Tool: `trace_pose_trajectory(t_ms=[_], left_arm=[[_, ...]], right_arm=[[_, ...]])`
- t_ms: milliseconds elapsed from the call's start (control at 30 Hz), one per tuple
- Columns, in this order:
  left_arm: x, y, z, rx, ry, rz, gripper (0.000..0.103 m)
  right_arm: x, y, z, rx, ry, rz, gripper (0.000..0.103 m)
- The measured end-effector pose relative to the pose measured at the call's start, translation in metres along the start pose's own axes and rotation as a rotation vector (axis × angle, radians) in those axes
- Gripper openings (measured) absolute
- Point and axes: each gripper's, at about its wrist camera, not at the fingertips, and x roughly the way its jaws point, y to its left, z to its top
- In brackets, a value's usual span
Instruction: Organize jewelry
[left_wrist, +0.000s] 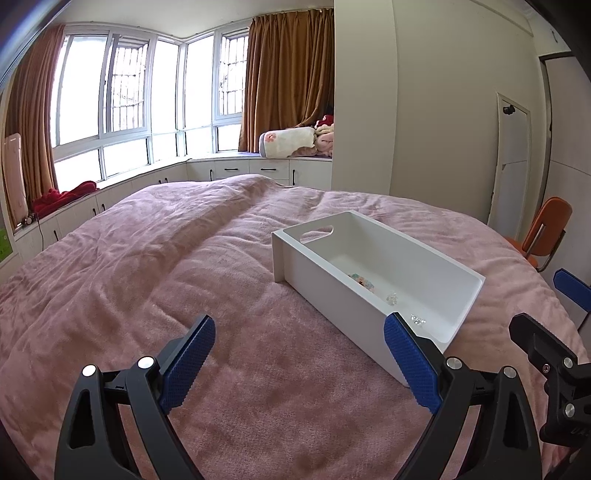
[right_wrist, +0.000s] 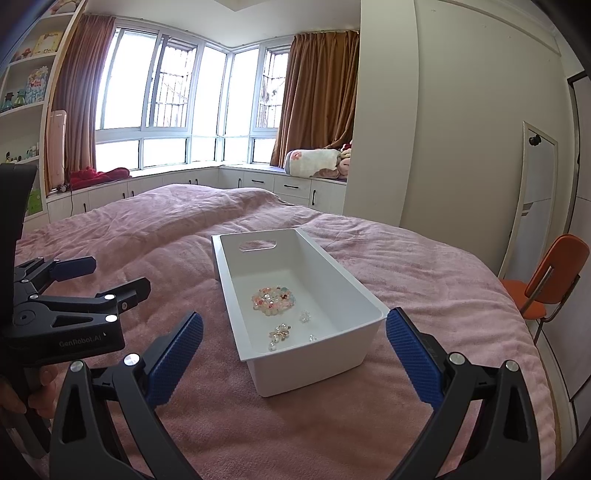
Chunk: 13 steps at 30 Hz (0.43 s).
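Observation:
A white rectangular bin (right_wrist: 236, 317) (left_wrist: 332, 291) with a cut-out handle sits on the pink bedspread. Inside lie a pastel beaded bracelet pile (right_wrist: 274, 300), a pearl piece (right_wrist: 280, 332) and small clear crystals (right_wrist: 305, 315); the left wrist view shows only some of these jewelry pieces (left_wrist: 391, 298). My left gripper (left_wrist: 299, 354) is open and empty, to the left of the bin's near end. It also shows in the right wrist view (right_wrist: 110, 277). My right gripper (right_wrist: 294, 354) is open and empty, straddling the bin's near end from above.
The pink bedspread (right_wrist: 147, 251) fills the foreground. An orange chair (right_wrist: 546, 288) stands at the bed's right. Window-seat cabinets with a red cloth (right_wrist: 99, 173) and folded blankets (right_wrist: 314, 162) lie beyond. A shelf unit (right_wrist: 26, 74) is at the left.

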Motion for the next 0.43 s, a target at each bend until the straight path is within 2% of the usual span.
trace_pose_trajectory(t_ms=[433], left_arm=[[0.0019, 0.0002, 0.0014, 0.005, 0.012, 0.008, 0.094]], right_arm=[[0.0004, 0.0008, -0.0013, 0.000, -0.002, -0.001, 0.098]])
